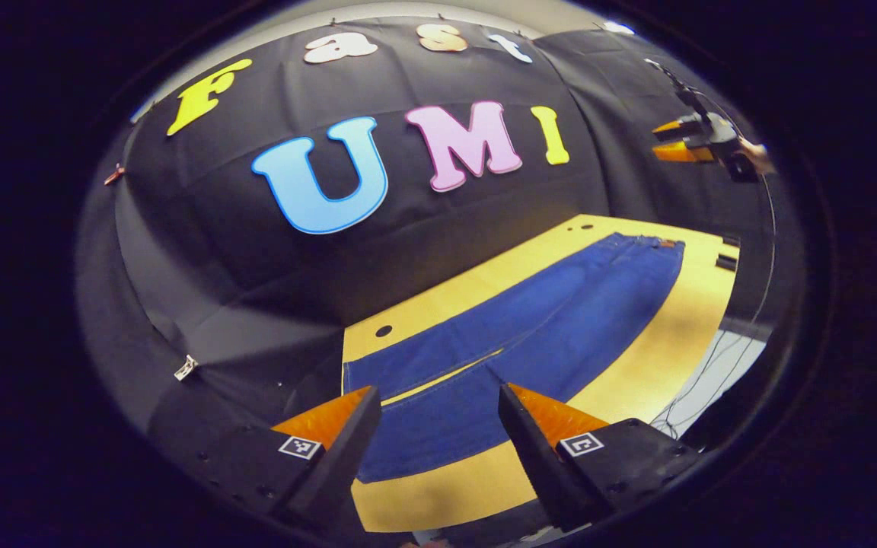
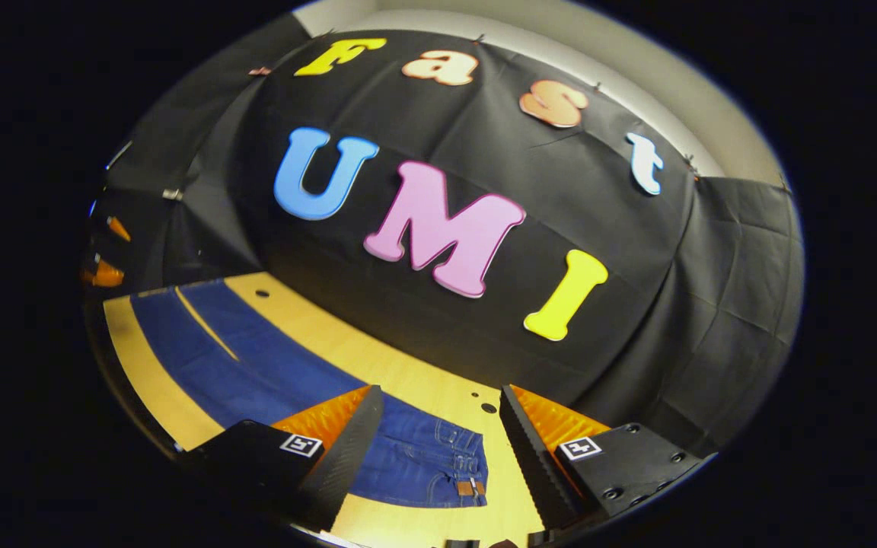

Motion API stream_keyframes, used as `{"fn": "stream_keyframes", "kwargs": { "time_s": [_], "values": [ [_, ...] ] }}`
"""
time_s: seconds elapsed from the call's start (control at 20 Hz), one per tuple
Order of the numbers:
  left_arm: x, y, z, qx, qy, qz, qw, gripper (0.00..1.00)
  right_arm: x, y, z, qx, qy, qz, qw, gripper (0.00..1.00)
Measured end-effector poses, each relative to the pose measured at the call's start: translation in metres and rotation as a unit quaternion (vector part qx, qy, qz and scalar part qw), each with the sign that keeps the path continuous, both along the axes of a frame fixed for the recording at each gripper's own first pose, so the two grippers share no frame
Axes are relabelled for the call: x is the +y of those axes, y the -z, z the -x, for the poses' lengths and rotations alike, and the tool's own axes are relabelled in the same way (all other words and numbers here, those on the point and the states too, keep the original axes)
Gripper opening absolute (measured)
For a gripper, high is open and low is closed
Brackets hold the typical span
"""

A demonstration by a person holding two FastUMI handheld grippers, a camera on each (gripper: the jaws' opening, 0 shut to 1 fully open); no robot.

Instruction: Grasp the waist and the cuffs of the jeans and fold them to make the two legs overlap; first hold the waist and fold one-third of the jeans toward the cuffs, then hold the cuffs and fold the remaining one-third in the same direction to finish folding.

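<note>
1. Nearest the lens in the left gripper view, the left gripper (image 1: 438, 426) hangs above the cuff end of the jeans (image 1: 530, 327), its jaws standing wide apart with nothing between them.
2. Blue denim shows through the gap between those jaws; whether the fingers touch the cloth cannot be told.
3. Spread flat and full length on the desk (image 1: 659, 358), the jeans run from the cuffs close to this camera to the waist at the far end.
4. Both legs lie side by side, unfolded, with a narrow strip of desk showing in the slit between them near the cuffs.
5. Small round holes (image 1: 384, 331) sit in the desk surface just past the cuff end, near the black cloth wall (image 1: 256, 289).
6. Far off at the upper right of the left gripper view, the right gripper (image 1: 674, 141) is held in the air above the waist end, a hand (image 1: 754, 156) behind it.
7. Seen from the right gripper view, the right gripper (image 2: 438, 426) hovers over the waist of the jeans (image 2: 271, 365), jaws likewise wide apart and empty.
8. A brown leather patch (image 2: 470, 487) at the waistband lies between those jaws, lower in the picture.
9. From there the legs stretch away to the left across the desk (image 2: 400, 365), where the left gripper (image 2: 107, 251) appears small at the edge.
</note>
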State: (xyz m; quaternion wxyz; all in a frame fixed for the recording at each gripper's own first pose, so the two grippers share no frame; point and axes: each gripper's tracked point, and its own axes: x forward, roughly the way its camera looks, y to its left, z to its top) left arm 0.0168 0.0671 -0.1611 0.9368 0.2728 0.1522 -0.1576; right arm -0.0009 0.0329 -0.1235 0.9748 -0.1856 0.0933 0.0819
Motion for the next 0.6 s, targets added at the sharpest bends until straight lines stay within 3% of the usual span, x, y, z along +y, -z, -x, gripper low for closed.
{"fn": "stream_keyframes", "kwargs": {
  "time_s": [0.15,0.3,0.45,0.6],
  "values": [
    [0.019,0.039,-0.019,0.035,0.066,-0.104,0.992,0.98,0.007,0.043,-0.005,0.036,-0.027,0.062,0.997,0.96],
    [0.033,0.086,-0.031,0.081,0.123,-0.182,0.972,0.98,0.013,0.081,-0.018,0.063,-0.066,0.110,0.990,0.96],
    [0.052,0.120,-0.038,0.126,0.165,-0.275,0.939,0.98,0.017,0.124,-0.039,0.089,-0.110,0.162,0.977,0.96],
    [0.075,0.144,-0.049,0.161,0.211,-0.333,0.905,0.98,0.006,0.162,-0.049,0.113,-0.146,0.208,0.961,0.97]
  ]
}}
